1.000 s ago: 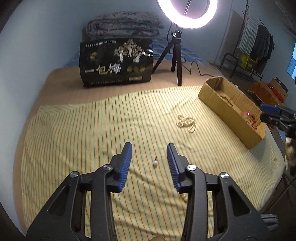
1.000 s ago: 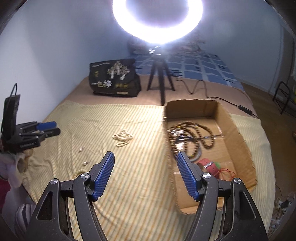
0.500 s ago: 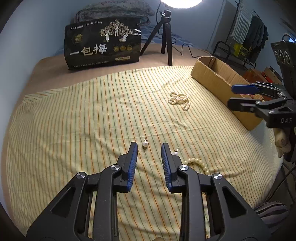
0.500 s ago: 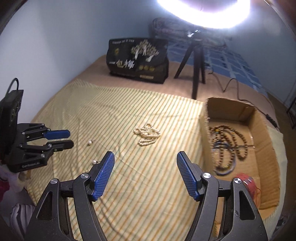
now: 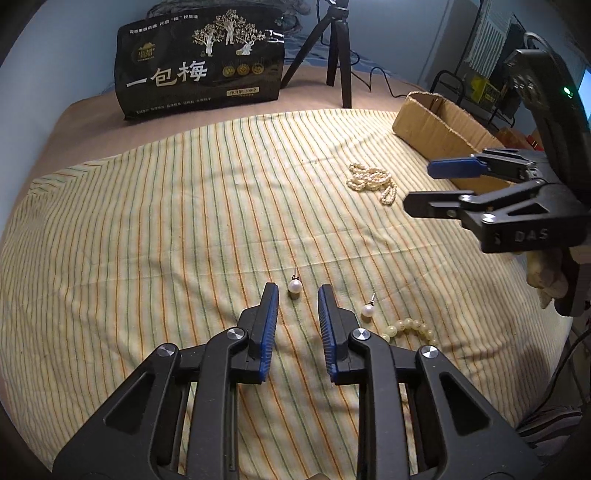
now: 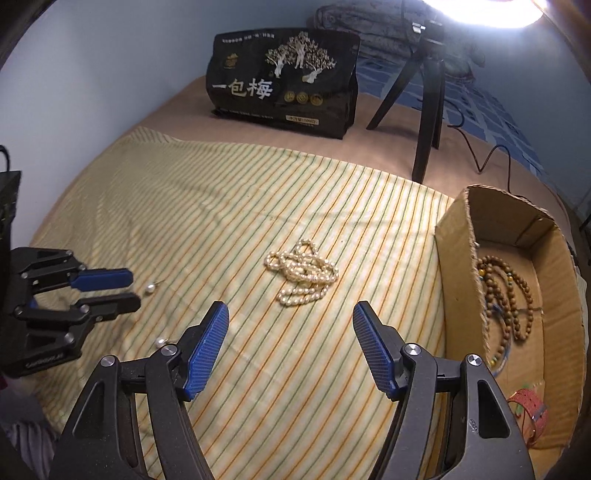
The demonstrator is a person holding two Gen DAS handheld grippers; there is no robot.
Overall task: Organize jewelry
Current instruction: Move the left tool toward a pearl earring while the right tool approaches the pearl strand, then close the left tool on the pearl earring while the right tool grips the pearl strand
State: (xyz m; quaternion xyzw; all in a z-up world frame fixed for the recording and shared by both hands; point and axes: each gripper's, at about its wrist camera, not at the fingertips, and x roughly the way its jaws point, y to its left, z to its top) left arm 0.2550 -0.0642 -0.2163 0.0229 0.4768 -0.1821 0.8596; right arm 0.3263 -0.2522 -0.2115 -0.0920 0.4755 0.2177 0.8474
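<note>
We see dim bluish light, a ring light (image 6: pixel 484 13) glaring far right, soft shadows on the near striped cloth (image 5: pixel 147 229), sharp focus, and heavy fisheye bending with dark corners.

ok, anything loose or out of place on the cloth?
Yes. Two pearl earrings, a bead bracelet and a tangled pearl necklace lie loose on the striped cloth; the wooden beads are in the cardboard box. Nothing looks damaged.

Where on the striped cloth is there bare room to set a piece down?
Bare: the striped cloth between the black bag and the left gripper. Crowded: pearl earrings, bead bracelet, pearl necklace beside the cardboard box.
</note>
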